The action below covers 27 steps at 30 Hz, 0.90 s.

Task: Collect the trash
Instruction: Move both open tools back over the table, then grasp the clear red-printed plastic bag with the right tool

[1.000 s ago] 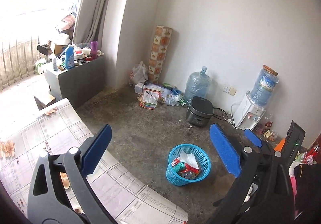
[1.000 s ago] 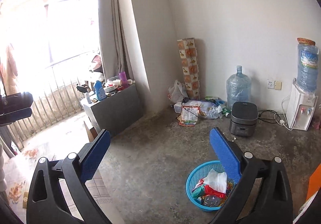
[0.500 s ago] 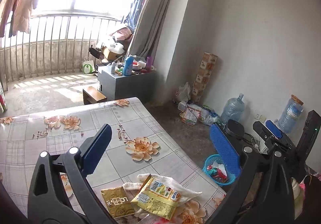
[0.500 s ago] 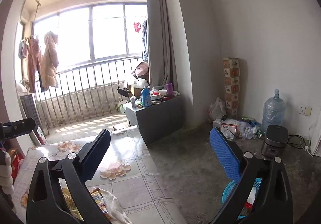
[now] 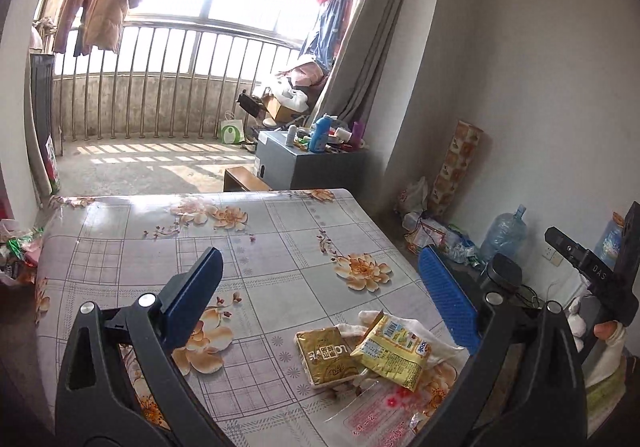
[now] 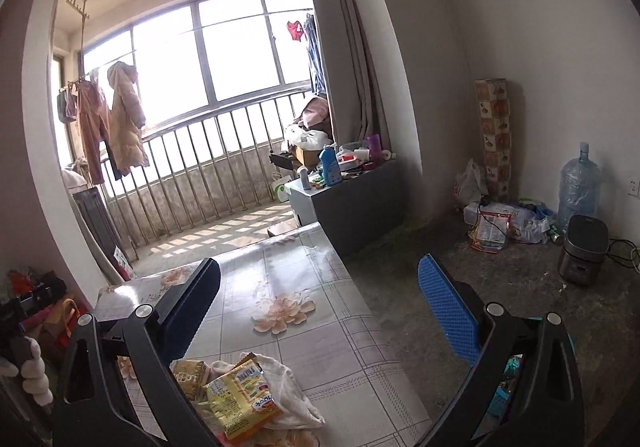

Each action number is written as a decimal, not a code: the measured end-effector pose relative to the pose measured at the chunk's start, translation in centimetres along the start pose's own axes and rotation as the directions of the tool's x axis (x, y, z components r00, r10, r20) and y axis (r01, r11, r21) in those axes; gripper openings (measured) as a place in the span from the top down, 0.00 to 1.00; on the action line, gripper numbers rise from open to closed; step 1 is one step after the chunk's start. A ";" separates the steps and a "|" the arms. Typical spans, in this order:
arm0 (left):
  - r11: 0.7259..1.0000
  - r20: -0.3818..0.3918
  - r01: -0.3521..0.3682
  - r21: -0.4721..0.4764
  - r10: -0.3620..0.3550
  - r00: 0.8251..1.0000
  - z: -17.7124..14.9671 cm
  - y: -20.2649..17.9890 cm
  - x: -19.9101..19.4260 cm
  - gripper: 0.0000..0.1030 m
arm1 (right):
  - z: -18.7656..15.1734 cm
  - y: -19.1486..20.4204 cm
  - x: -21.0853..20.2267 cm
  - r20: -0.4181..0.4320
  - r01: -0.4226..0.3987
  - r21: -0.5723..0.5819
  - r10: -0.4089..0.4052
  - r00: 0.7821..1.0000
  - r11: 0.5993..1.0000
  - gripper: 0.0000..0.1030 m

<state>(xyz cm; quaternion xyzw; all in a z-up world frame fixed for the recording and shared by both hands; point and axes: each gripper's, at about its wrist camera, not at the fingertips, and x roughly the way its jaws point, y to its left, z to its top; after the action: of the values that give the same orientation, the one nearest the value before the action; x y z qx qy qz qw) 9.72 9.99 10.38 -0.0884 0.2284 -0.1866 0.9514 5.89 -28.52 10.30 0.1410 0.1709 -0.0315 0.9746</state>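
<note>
Left wrist view shows my left tool [image 5: 320, 295] spread wide with nothing between its blue pads, hanging above the flowered surface [image 5: 120, 247]. Low and right of centre in that frame lies the trash: a gold packet [image 5: 326, 361] lying flat, a yellow snack wrapper [image 5: 394, 347] overlapping its right edge, and a white cloth or tissue [image 5: 440, 349] bunched beneath and behind them. A clear plastic sheet with pink print [image 5: 372, 419] sits at the bottom edge, closer to me.

From the right wrist view, my right tool [image 6: 320, 307] is just as wide open and empty, and the same yellow snack wrapper [image 6: 240, 403] shows at lower left, partly behind the left finger. A sliver of the blue bin [image 6: 502, 395] peeks out at lower right, on the floor off the surface's edge.

I judge this the approach to a pickup. Next I should lower one tool over the wrapper, which sits topmost, and close on its raised crinkled edge. Thin film may slip, so I want a firm bite.
</note>
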 end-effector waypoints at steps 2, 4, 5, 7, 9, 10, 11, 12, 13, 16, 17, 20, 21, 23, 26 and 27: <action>1.000 -0.028 -0.003 -0.006 0.003 1.000 -0.9 0.4 0.0 0.09 | -0.8 -0.4 1.0 -0.070 -0.023 0.013 0.023 0.997 1.000 0.06; 1.000 -0.049 0.000 -0.016 -0.001 0.999 -1.7 0.8 0.1 0.09 | -1.8 -0.5 1.6 -0.128 -0.034 0.011 0.035 0.991 0.999 0.06; 1.000 -0.065 0.003 -0.020 -0.004 0.998 -2.4 1.0 0.2 0.09 | -2.3 -0.5 1.9 -0.153 -0.042 0.012 0.044 0.987 0.999 0.06; 1.000 -0.094 0.006 -0.030 -0.009 0.996 -3.4 1.3 0.6 0.09 | -3.2 -0.6 2.5 -0.200 -0.055 0.020 0.058 0.978 0.998 0.06; 0.999 -0.123 0.012 -0.037 -0.017 0.992 -4.1 1.3 1.3 0.09 | -4.0 -0.5 2.9 -0.234 -0.067 0.035 0.074 0.970 0.997 0.06; 0.999 -0.135 0.015 -0.039 -0.020 0.991 -4.4 1.3 1.5 0.09 | -4.3 -0.5 3.1 -0.246 -0.072 0.043 0.081 0.966 0.996 0.06; 0.999 -0.146 0.018 -0.037 -0.023 0.989 -4.9 1.0 1.9 0.09 | -4.6 -0.4 3.2 -0.256 -0.074 0.048 0.084 0.963 0.996 0.07; 0.999 -0.156 0.020 -0.033 -0.025 0.987 -5.2 0.8 2.2 0.09 | -4.9 -0.3 3.4 -0.263 -0.076 0.051 0.087 0.961 0.996 0.07; 0.999 -0.166 0.019 -0.028 -0.024 0.986 -5.4 0.6 2.5 0.09 | -5.0 -0.1 3.5 -0.270 -0.079 0.051 0.090 0.959 0.996 0.07; 1.000 -0.199 0.024 -0.017 -0.027 0.980 -6.4 0.1 3.4 0.09 | -5.5 0.5 3.8 -0.298 -0.096 0.036 0.102 0.949 0.995 0.12; 1.000 -0.210 0.026 -0.014 -0.029 0.977 -6.7 -0.1 3.6 0.09 | -5.6 0.8 3.8 -0.308 -0.107 0.029 0.111 0.945 0.994 0.12; 0.999 -0.260 0.047 -0.007 -0.047 0.964 -8.0 -0.6 4.2 0.09 | -6.5 1.0 3.8 -0.358 -0.157 0.043 0.162 0.920 0.987 0.18; 0.998 -0.288 0.062 -0.005 -0.061 0.956 -8.7 -0.7 4.5 0.09 | -7.0 1.0 3.8 -0.383 -0.173 0.059 0.182 0.906 0.983 0.20; 0.997 -0.341 0.079 0.004 -0.073 0.937 -10.0 -1.1 5.1 0.09 | -8.3 0.9 4.1 -0.438 -0.202 0.099 0.225 0.870 0.974 0.28; 0.995 -0.398 0.095 0.005 -0.086 0.913 -11.5 -1.2 5.9 0.26 | -10.8 0.7 4.8 -0.523 -0.226 0.179 0.287 0.802 0.958 0.39; 0.995 -0.412 0.101 -0.009 -0.096 0.906 -11.9 -1.1 6.2 0.30 | -11.7 0.7 5.0 -0.548 -0.234 0.210 0.313 0.776 0.949 0.42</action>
<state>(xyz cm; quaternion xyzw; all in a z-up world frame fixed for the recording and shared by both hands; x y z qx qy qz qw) 8.95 5.50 -2.32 -0.0525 0.4177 -0.2501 0.8719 6.86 -24.54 -1.76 0.2305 0.4321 0.1435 0.8600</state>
